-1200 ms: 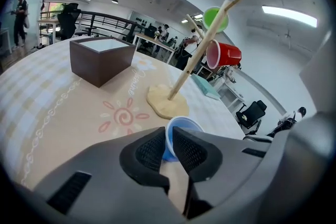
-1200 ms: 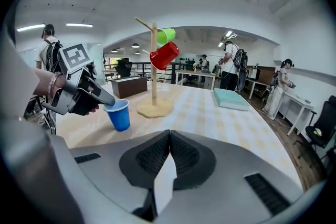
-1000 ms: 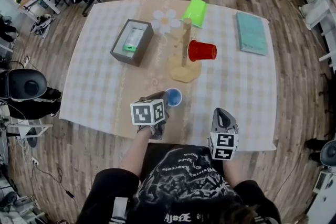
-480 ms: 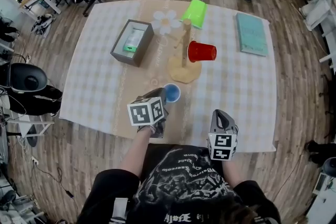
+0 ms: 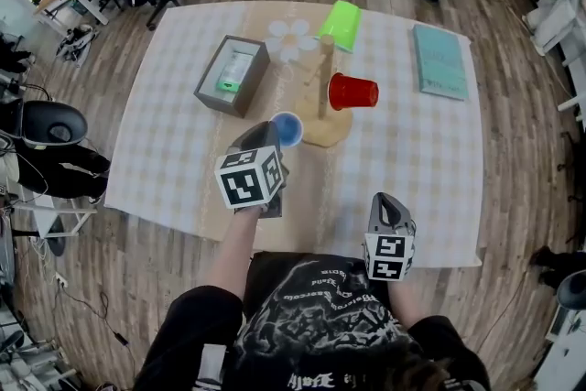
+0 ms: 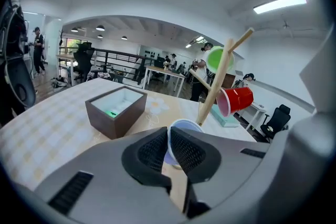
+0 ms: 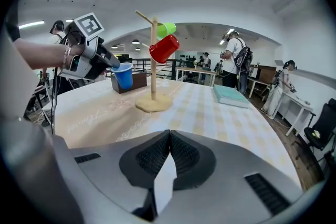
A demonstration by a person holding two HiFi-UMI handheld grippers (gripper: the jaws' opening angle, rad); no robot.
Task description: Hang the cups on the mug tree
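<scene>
My left gripper (image 5: 272, 140) is shut on the rim of a blue cup (image 5: 287, 129) and holds it above the table, just left of the mug tree's round base (image 5: 326, 129). In the left gripper view the cup's wall (image 6: 185, 126) is pinched between the pads, and the tree's pole (image 6: 214, 89) rises close behind it. A red cup (image 5: 353, 92) and a green cup (image 5: 340, 23) hang on the tree's pegs. My right gripper (image 5: 385, 202) rests shut and empty near the table's front edge. From it I see the blue cup (image 7: 124, 75) left of the tree (image 7: 153, 63).
A brown open box (image 5: 231, 74) with a green item inside stands left of the tree. A white flower-shaped mat (image 5: 291, 37) lies behind it. A teal book (image 5: 439, 59) lies at the back right. Chairs and people stand around the table.
My left gripper has lifted the blue cup and carried it away from me, from near the table's front toward the tree's base. The right gripper has stayed put.
</scene>
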